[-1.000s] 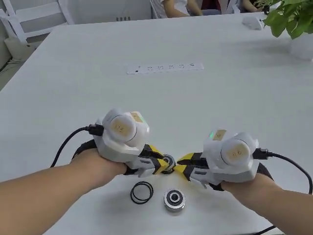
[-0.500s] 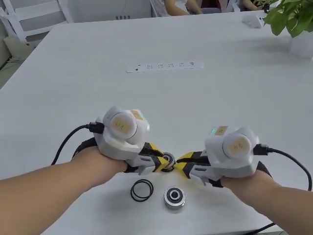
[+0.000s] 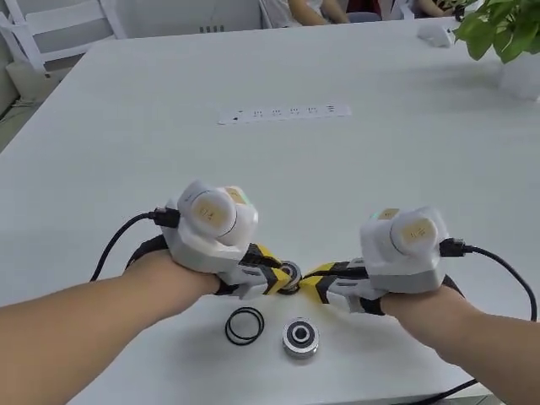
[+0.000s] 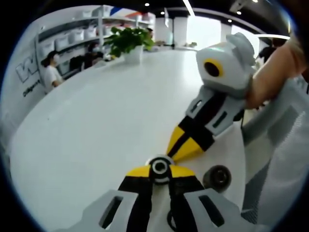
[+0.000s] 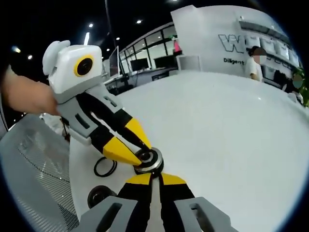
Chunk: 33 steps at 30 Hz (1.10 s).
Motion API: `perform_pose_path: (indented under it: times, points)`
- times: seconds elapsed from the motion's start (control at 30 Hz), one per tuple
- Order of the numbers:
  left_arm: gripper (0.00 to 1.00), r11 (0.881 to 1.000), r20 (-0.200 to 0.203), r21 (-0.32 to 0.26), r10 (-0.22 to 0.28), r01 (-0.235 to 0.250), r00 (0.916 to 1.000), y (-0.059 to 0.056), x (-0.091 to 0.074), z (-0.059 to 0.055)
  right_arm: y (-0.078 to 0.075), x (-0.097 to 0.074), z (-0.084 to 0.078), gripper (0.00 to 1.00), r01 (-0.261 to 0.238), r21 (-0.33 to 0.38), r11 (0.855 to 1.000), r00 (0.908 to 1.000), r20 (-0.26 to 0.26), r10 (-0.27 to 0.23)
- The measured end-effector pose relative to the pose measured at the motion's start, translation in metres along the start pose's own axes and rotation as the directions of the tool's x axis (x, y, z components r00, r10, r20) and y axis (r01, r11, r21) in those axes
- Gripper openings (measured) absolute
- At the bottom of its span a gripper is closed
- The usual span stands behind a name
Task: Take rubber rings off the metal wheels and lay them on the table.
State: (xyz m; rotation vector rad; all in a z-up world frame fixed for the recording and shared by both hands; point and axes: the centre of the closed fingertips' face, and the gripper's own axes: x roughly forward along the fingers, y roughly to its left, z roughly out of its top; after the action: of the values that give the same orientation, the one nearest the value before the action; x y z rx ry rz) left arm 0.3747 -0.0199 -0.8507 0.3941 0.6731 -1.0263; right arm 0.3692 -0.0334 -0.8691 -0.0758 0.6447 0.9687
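A small metal wheel [image 3: 289,276] hangs just above the table between both grippers. My left gripper [image 3: 274,277] is shut on it; its yellow tips clamp the wheel [image 4: 160,166] from both sides. My right gripper [image 3: 314,283] meets the wheel [image 5: 148,160] from the opposite side, jaws shut, pinching the dark rubber ring on its rim. Two loose black rubber rings [image 3: 245,326] lie overlapped on the table below. A second metal wheel [image 3: 300,335] lies flat beside them; it shows too in the left gripper view [image 4: 217,178] and the right gripper view [image 5: 98,195].
The white table [image 3: 169,143] stretches far ahead. A white power strip [image 3: 283,114] lies at mid-table. A potted plant [image 3: 502,34] stands at the far right corner. Gripper cables [image 3: 118,245] trail back toward the near edge. People sit beyond the far edge.
The right gripper's body has rolled a little and shifted slightly right, its tips still at the wheel. The left gripper, the rings and the second wheel stay put.
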Motion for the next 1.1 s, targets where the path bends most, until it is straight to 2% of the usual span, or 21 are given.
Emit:
perform_pose_path:
  times: [0.03, 0.27, 0.33, 0.43, 0.53, 0.6, 0.63, 0.77, 0.93, 1.1]
  points:
    - [0.12, 1.0, 0.0, 0.0, 0.0, 0.0, 1.0, 0.0, 0.0, 0.0, 0.0, 0.0, 0.0, 0.02, -0.005, 0.041, 0.999, 1.0, 0.006, 0.005]
    - [0.12, 1.0, -0.005, 0.012, 0.001, -0.001, 1.0, 0.0, 0.0, 0.0, 0.002, -0.001, -0.003, 0.0, -0.005, 0.024, 1.0, 1.0, -0.001, 0.005]
    - [0.12, 1.0, -0.007, 0.014, 0.003, -0.003, 1.0, 0.0, 0.0, 0.0, 0.001, -0.002, -0.003, 0.0, -0.006, 0.046, 0.999, 1.0, 0.004, 0.006]
    - [0.12, 1.0, -0.008, 0.017, 0.004, -0.003, 1.0, 0.0, 0.0, 0.0, 0.0, -0.004, -0.001, 0.0, -0.022, 0.123, 0.992, 0.9994, 0.028, 0.018]
    - [0.12, 1.0, -0.007, 0.017, 0.001, -0.001, 1.0, 0.0, 0.0, 0.0, -0.001, -0.007, 0.002, 0.0, -0.048, 0.229, 0.972, 0.9972, 0.068, 0.033]
    - [0.12, 1.0, -0.006, 0.016, 0.001, -0.001, 1.0, 0.0, 0.0, 0.0, -0.001, -0.008, 0.004, 0.0, -0.064, 0.27, 0.961, 0.9951, 0.091, 0.04]
    - [0.12, 1.0, -0.006, 0.015, 0.002, -0.002, 1.0, 0.0, 0.0, 0.0, -0.001, -0.009, 0.007, 0.0, -0.078, 0.301, 0.95, 0.9924, 0.114, 0.046]
    - [0.12, 1.0, -0.007, 0.012, 0.004, -0.004, 1.0, 0.0, 0.0, 0.0, 0.0, -0.011, 0.009, 0.0, -0.101, 0.343, 0.934, 0.9888, 0.138, 0.056]
    - [0.12, 1.0, -0.009, 0.016, 0.002, -0.002, 1.0, -0.003, 0.0, 0.0, 0.002, -0.012, 0.011, 0.0, -0.12, 0.359, 0.926, 0.986, 0.152, 0.069]
    - [0.12, 1.0, -0.01, 0.021, 0.003, -0.003, 0.9999, -0.003, 0.0, 0.0, 0.004, -0.012, 0.013, 0.0, -0.15, 0.407, 0.901, 0.9816, 0.171, 0.086]
